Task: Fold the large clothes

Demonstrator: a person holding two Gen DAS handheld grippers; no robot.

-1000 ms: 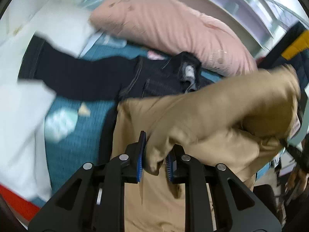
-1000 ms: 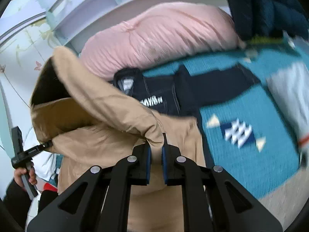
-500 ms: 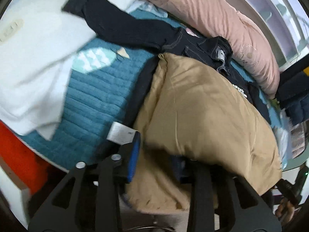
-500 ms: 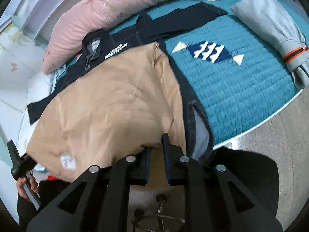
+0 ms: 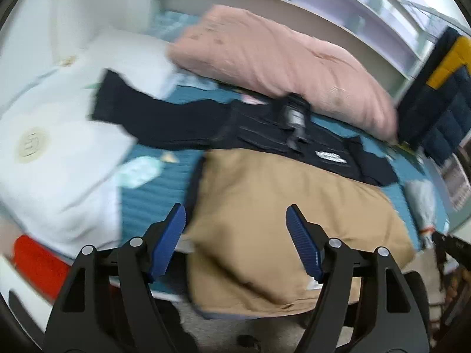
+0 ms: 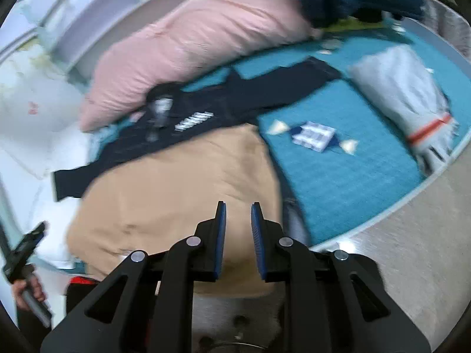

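Left wrist view: the left gripper (image 5: 235,242) is spread wide and holds nothing. The tan jacket (image 5: 288,206) lies folded over, just below the pink pillow (image 5: 279,58).

Right wrist view: the right gripper (image 6: 238,235) is a little apart, empty. The dark sleeves (image 6: 265,91) near the pillow look unfolded.

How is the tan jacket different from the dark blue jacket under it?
The tan jacket is plain and folded into a compact block; the dark blue jacket has white lettering and lies spread out with its sleeves stretched sideways. The tan jacket lies on top near the bed's edge; the dark blue jacket reaches the pink pillow. Both rest on the teal bedspread.
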